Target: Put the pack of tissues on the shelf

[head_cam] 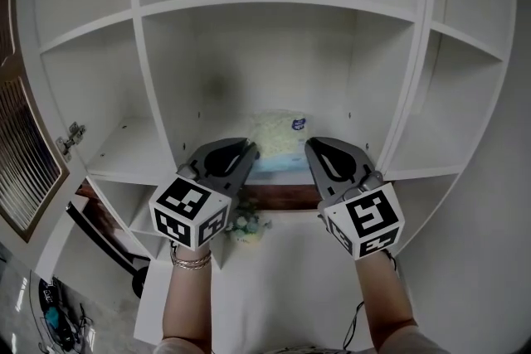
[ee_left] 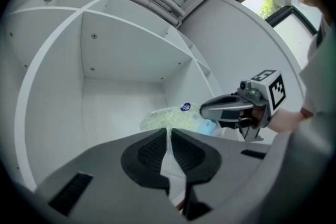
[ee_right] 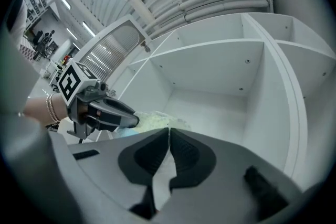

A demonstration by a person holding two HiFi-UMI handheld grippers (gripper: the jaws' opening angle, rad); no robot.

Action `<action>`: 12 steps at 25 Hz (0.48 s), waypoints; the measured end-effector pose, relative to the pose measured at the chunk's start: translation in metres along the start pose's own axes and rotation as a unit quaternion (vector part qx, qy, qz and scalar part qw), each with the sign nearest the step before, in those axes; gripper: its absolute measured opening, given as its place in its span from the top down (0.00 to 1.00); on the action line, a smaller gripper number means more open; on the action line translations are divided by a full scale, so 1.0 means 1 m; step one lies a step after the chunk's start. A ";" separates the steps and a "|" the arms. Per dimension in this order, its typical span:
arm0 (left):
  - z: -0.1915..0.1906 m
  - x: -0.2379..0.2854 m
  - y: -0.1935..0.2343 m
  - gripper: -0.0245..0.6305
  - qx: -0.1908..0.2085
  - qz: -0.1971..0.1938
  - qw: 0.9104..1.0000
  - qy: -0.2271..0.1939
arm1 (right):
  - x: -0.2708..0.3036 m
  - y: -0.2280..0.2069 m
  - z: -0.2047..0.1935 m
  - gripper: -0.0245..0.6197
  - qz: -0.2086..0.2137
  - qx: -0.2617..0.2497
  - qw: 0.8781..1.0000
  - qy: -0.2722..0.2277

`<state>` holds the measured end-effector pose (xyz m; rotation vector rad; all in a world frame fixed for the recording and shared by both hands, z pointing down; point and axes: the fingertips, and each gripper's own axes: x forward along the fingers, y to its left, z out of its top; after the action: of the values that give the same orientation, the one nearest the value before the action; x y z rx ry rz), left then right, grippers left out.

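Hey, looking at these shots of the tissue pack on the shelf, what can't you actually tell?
- Contact: in the head view the left tongs and right tongs cover the ends of the pack of tissues, so touching or apart is unclear.
- Blue label: print too small to read.
- Pack's underside: hidden by the tongs' own bodies in both gripper views.
- Pale object low in the head view: blurred, partly behind the left tongs' cube.

Head view: shelf (head_cam: 274, 8) is looked down on from close | left gripper view: taken low at its front, angled right | right gripper view: angled left | shared by all: pack of tissues (head_cam: 280, 137)
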<state>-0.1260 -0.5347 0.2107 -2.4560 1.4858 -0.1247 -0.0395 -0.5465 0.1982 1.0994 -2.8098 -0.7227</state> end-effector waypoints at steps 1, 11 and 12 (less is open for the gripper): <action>-0.003 0.002 0.002 0.91 0.005 -0.001 1.000 0.009 | 0.004 -0.001 -0.003 0.91 0.002 -0.004 1.000 0.007; -0.020 0.022 0.017 0.91 0.030 0.007 0.995 0.093 | 0.027 -0.001 -0.017 0.91 0.020 -0.047 0.997 0.065; -0.021 0.023 0.017 0.91 0.031 0.007 0.995 0.098 | 0.029 -0.002 -0.018 0.91 0.022 -0.051 0.996 0.069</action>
<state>-0.1345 -0.5666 0.2250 -2.4423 1.5498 -0.4149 -0.0561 -0.5739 0.2094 1.0254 -2.6425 -0.7452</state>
